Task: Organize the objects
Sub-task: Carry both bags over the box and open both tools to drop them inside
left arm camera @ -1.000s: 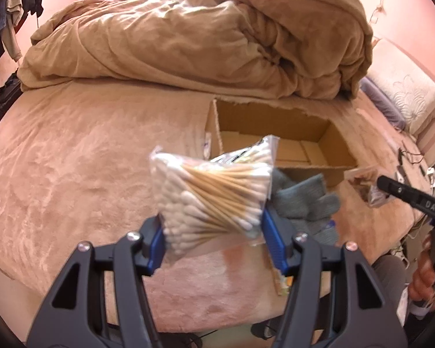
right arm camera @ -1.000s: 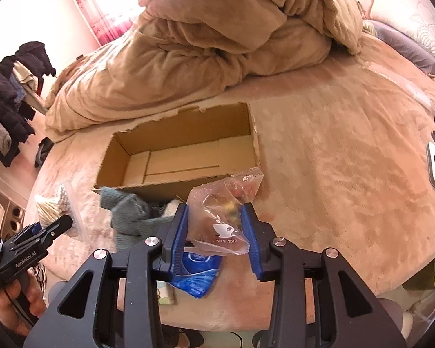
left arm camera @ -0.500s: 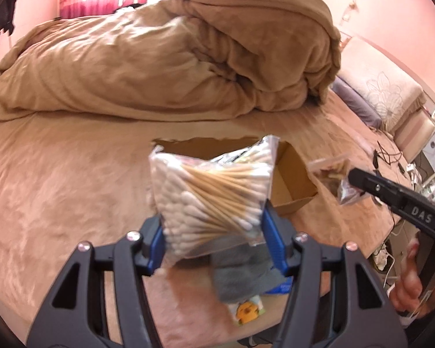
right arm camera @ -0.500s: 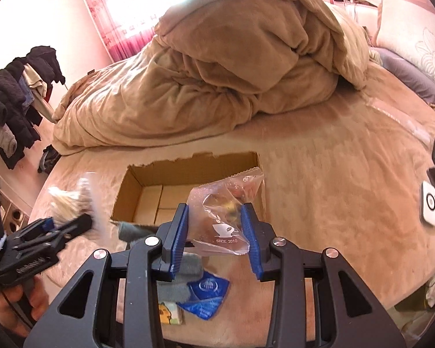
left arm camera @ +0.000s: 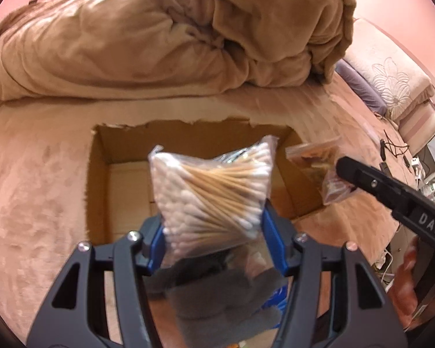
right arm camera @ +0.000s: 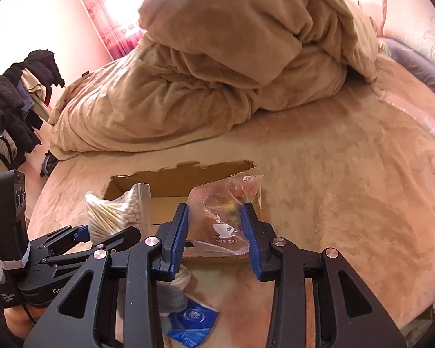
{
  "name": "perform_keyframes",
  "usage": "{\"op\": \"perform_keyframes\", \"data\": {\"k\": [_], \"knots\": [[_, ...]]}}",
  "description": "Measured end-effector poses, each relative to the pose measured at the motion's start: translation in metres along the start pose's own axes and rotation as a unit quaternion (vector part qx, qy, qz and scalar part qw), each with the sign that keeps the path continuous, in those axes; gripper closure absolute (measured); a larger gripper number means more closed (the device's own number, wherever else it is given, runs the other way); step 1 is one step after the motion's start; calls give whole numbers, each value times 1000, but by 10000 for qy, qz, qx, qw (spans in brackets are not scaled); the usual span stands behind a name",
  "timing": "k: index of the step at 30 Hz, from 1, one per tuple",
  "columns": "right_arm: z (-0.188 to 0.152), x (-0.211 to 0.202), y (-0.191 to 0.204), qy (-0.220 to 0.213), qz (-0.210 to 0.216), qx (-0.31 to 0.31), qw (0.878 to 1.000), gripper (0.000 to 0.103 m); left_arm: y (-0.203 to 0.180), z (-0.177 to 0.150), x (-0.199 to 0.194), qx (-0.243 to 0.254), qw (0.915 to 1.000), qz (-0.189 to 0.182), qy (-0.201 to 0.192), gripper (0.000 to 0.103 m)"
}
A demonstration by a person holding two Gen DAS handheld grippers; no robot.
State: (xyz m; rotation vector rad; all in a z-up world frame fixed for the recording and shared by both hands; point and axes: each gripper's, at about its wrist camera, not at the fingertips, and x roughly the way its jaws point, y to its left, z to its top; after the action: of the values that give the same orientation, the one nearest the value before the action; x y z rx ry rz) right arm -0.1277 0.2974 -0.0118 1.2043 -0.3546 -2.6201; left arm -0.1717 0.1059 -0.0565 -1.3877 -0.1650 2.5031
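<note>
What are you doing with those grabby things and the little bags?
A person is tidying things on a bed. The left gripper pinches a bag of cotton swabs, and the right gripper pinches a clear bag with a teacup logo. Both bags hang over an open cardboard box on the tan blanket. Neither bag is in the box yet. A grey sock and a blue packet lie in front of the box.

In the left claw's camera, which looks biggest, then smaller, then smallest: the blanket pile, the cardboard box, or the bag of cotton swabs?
1. Blanket pile, filling the top of the picture.
2. Cardboard box.
3. Bag of cotton swabs, held in the left claw. It sits very close to the camera, so it looks bigger than it really is.
</note>
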Motion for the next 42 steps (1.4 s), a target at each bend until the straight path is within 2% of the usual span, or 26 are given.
{"op": "perform_keyframes", "data": {"k": [9,13,18,23,26,28,30,37,42], "knots": [[-4,38,-15,253,122,55,9996,64,-1,11,31,-126,9998,-124,112,44],[-2,48,-13,275,210,67,9994,64,3,22,34,-301,9994,-189,-62,45],[2,57,-9,238,259,8,9994,63,4,23,56,-261,9987,-156,405,43],[-4,69,-12,342,128,56,9993,62,7,18,62,-288,9984,43,484,30],[-5,67,-15,337,135,92,9993,60,9,18,52,-329,9988,-42,373,25],[-4,62,-15,297,46,110,9995,54,10,17,40,-304,9991,-64,282,25],[-4,55,-15,244,44,121,9996,53,10,16,28,-292,9994,-79,186,25],[-6,12,0,-54,-40,-22,10000,43,13,3,-29,-222,9996,-58,-139,23],[-12,-13,17,-205,-40,-139,9997,38,18,-11,-66,-254,9988,26,-406,14]]}}
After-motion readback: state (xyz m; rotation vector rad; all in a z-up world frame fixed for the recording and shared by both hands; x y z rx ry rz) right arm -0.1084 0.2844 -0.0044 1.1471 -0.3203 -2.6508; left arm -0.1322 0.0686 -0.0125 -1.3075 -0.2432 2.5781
